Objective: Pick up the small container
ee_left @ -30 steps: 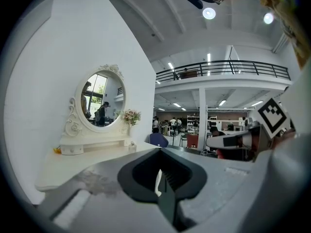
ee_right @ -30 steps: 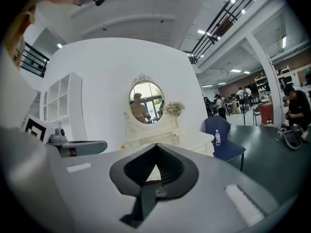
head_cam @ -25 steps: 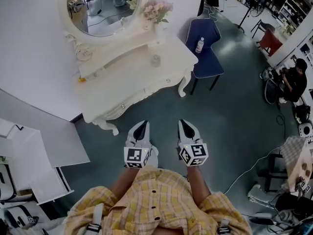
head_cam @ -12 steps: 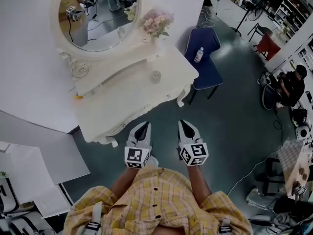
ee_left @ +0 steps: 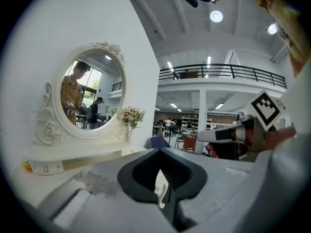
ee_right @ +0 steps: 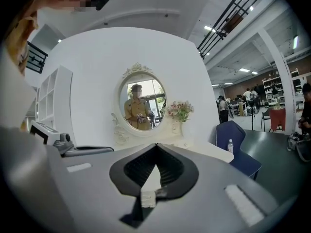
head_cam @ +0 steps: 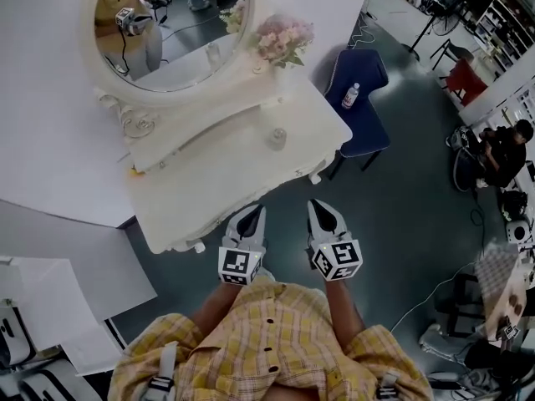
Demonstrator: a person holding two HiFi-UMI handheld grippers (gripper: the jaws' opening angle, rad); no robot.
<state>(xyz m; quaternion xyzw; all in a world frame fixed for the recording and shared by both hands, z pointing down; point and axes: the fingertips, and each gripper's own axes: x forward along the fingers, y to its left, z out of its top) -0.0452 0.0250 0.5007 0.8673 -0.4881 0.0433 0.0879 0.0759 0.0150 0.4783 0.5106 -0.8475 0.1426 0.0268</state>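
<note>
Our left gripper (head_cam: pixel 252 216) and right gripper (head_cam: pixel 323 214), jaws pressed together and empty, hover over teal floor (head_cam: pixel 401 224) before the white dressing table (head_cam: pixel 209 186), the small container (head_cam: pixel 276 138) on its top near pink flowers (head_cam: pixel 284 40), oval mirror (head_cam: pixel 167 23) behind, blue chair (head_cam: pixel 372 124) beyond.

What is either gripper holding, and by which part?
Nothing: left gripper and right gripper are both shut and empty; the small container sits untouched on the dressing table.
</note>
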